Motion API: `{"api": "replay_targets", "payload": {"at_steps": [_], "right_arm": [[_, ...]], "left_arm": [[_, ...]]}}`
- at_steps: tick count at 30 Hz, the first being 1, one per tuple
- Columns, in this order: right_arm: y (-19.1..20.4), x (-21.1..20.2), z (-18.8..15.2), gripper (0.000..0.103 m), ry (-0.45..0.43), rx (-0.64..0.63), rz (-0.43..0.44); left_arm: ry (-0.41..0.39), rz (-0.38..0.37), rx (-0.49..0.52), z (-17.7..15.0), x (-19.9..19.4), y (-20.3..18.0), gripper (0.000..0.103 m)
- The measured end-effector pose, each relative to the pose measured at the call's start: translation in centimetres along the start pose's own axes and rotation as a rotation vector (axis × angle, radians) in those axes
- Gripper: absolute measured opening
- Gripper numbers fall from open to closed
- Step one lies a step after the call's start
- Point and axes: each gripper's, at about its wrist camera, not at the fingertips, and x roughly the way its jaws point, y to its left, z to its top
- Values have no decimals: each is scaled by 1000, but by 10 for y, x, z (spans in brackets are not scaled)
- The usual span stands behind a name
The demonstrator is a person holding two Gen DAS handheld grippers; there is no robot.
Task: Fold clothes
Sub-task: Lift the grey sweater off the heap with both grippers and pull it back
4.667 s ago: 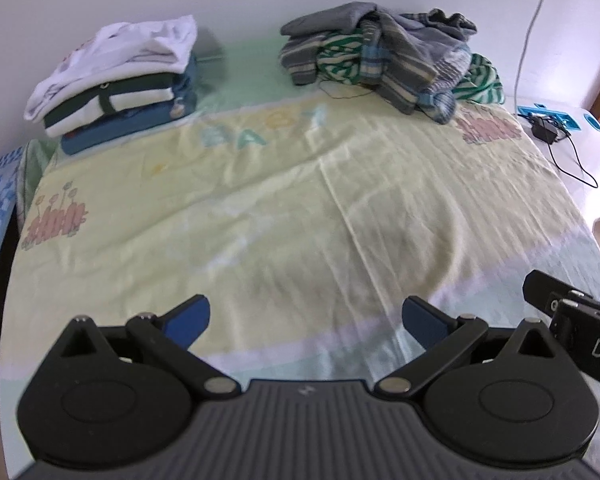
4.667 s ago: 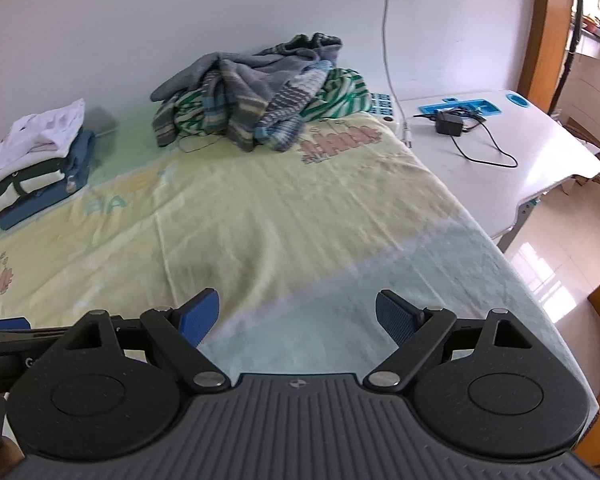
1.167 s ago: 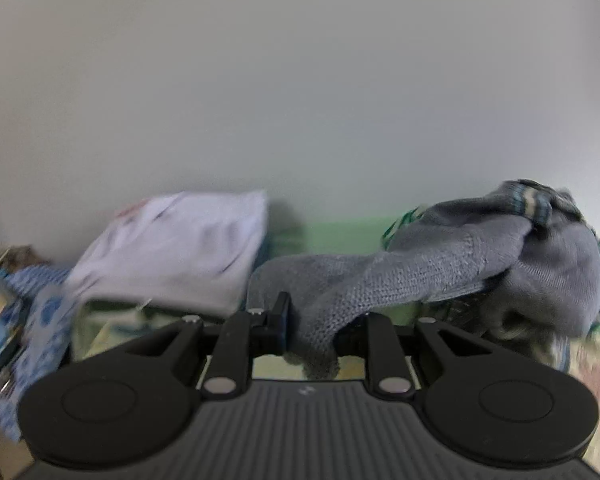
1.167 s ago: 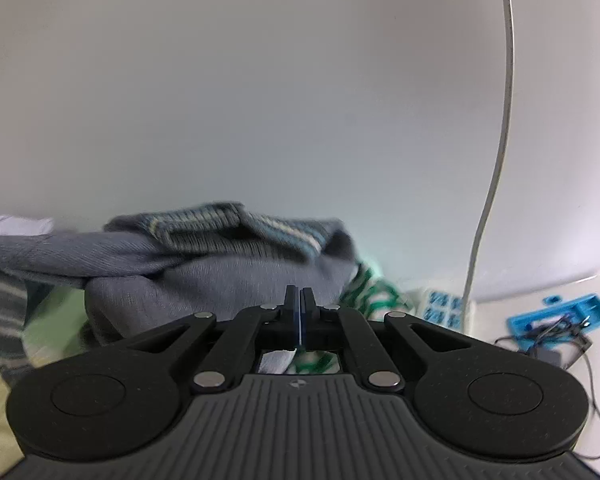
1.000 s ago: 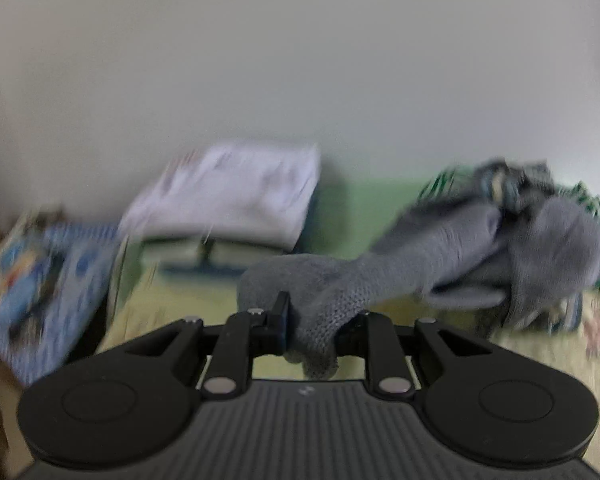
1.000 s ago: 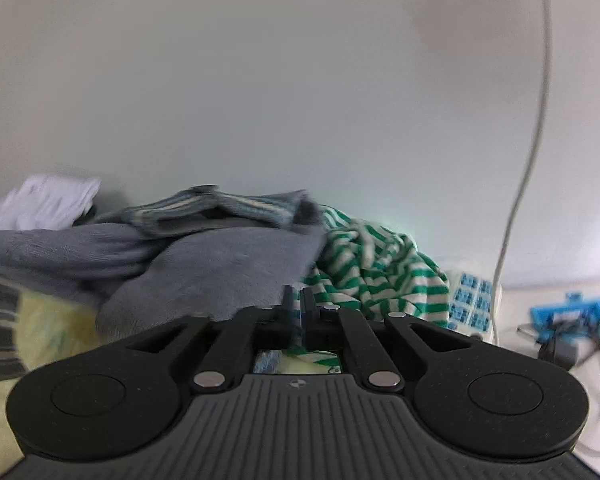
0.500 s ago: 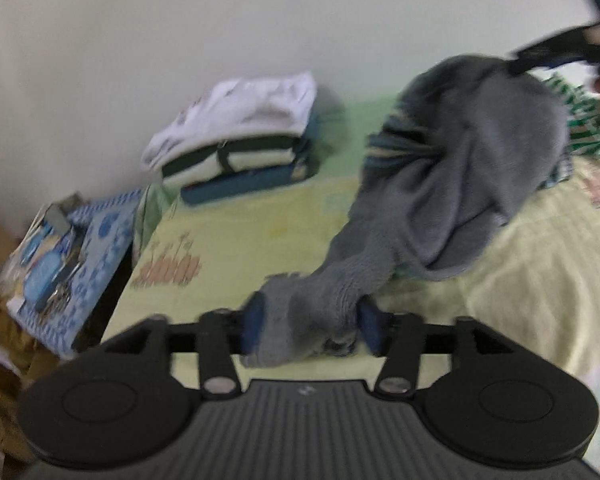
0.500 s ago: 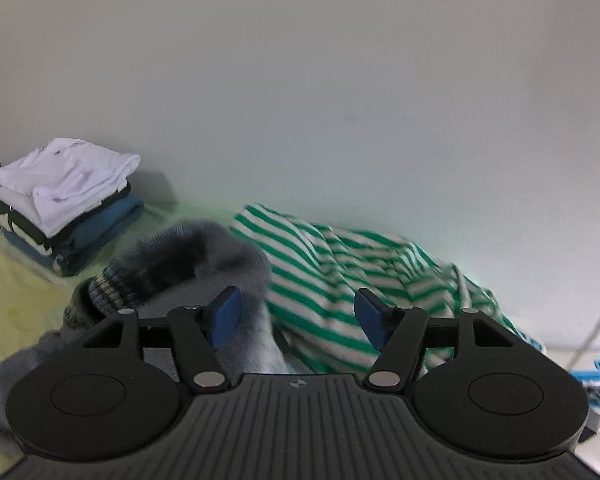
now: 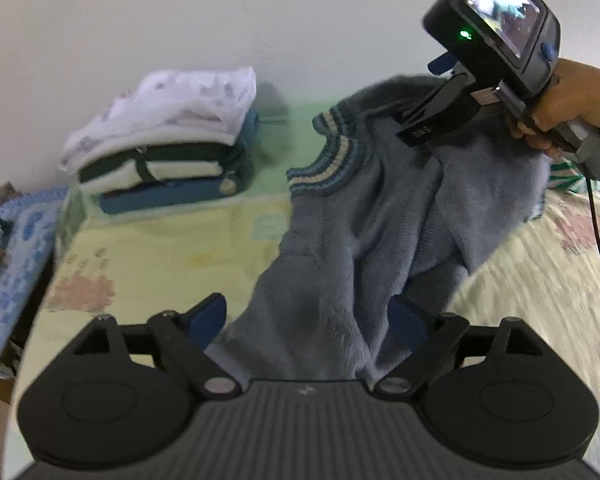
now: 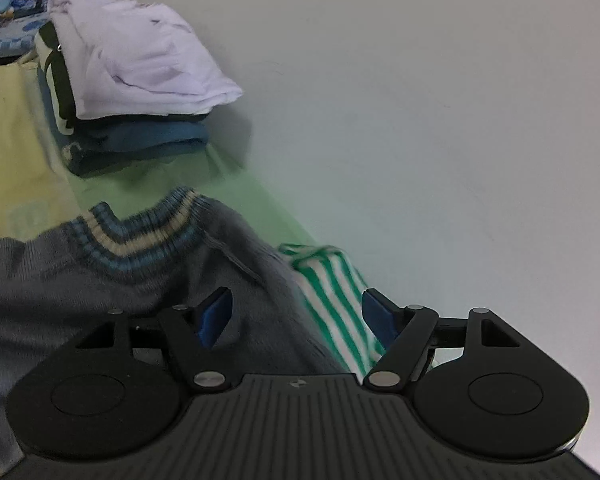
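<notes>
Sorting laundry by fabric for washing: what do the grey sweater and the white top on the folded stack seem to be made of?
The grey sweater looks like a soft, fuzzy knit, maybe wool or acrylic: ribbed striped neckline and visible stitch rows. The white top looks thin, smooth and matte, probably cotton jersey, judging by its fine creases; the fibre itself cannot be told.

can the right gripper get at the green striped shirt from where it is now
Probably yes. The right gripper is open, its jaws having just been opening, and the green striped shirt lies uncovered right ahead between the fingers. The grey sweater sits to its left, overlapping only the shirt's edge.
</notes>
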Motion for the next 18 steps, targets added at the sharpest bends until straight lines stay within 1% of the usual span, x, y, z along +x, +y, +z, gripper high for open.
{"api": "replay_targets", "payload": {"at_steps": [2,3,4,5,6,7,8,9,11,13,16,18], "right_arm": [[10,10,1,72,25,-47,-37],[14,14,0,68,27,-63,-54],[17,18,-2,59,25,-73,-66],[14,20,-5,51,26,-50,-59],[9,21,-10,28,28,-14,-45],[5,23,-14,22,29,22,-30],[-3,21,-20,19,19,71,-11],[-9,17,-25,13,7,113,3],[-21,5,-36,9,-19,198,15],[-34,-11,-47,7,-44,297,15],[-51,-38,-65,6,-76,409,3],[-59,-55,-77,6,-87,456,-1]], "left_arm": [[24,-20,-29,6,18,6,89],[30,-36,-47,9,26,11,89],[33,-58,-69,13,32,18,89],[34,-85,-86,16,37,26,91],[32,-120,-97,20,43,34,94],[31,-141,-104,23,49,40,93],[32,-142,-106,25,54,45,92],[33,-154,-104,26,59,49,89],[47,-211,-113,28,69,56,85],[63,-269,-129,31,79,59,86],[66,-297,-134,34,92,57,90],[84,-330,-136,36,100,54,95]]}}
